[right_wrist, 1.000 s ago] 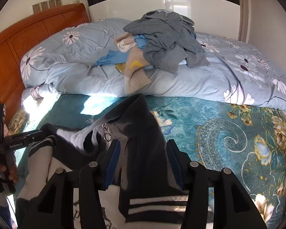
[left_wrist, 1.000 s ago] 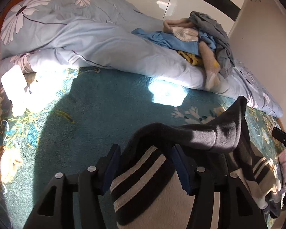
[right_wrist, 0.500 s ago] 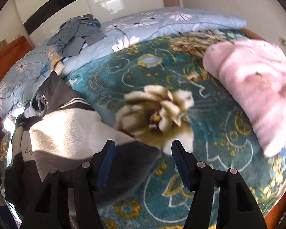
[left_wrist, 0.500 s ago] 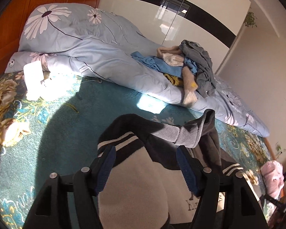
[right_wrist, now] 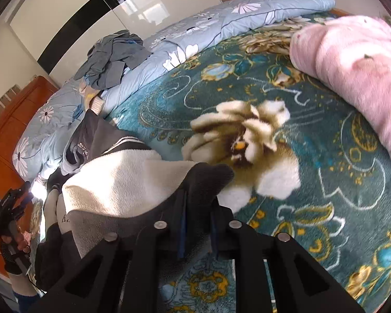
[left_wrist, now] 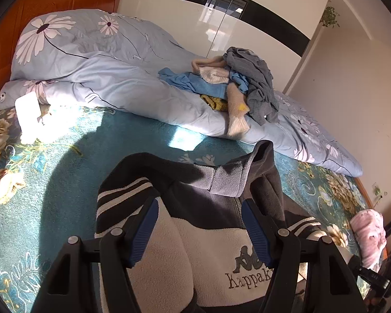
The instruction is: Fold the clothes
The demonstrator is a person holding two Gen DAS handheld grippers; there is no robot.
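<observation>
We have the fleece jacket (left_wrist: 211,255) lying on the teal flowered blanket (left_wrist: 65,182) that covers the bed, near its front edge, with one sleeve (left_wrist: 169,169) already laid across the chest so the body can be doubled over it.

Our left tongs (left_wrist: 199,230) stand spread above the cream chest panel, the blue pads on either side of the cloth without pressing it. Judging by that, this hand is only hovering as a guide.

Our right tongs (right_wrist: 196,224) have just been closing and are now pressed together on the dark hem (right_wrist: 208,180) of the jacket, pinching a fold of it at the lower corner. We judge this grip is meant to lift the bottom edge toward the collar.

The heap of unfolded clothes (left_wrist: 237,86) waits on the pale blue duvet (left_wrist: 112,83) at the far side, well apart from the working space. The pink towel (right_wrist: 352,73) lies near the corner of the bed, clear of the fold.
</observation>
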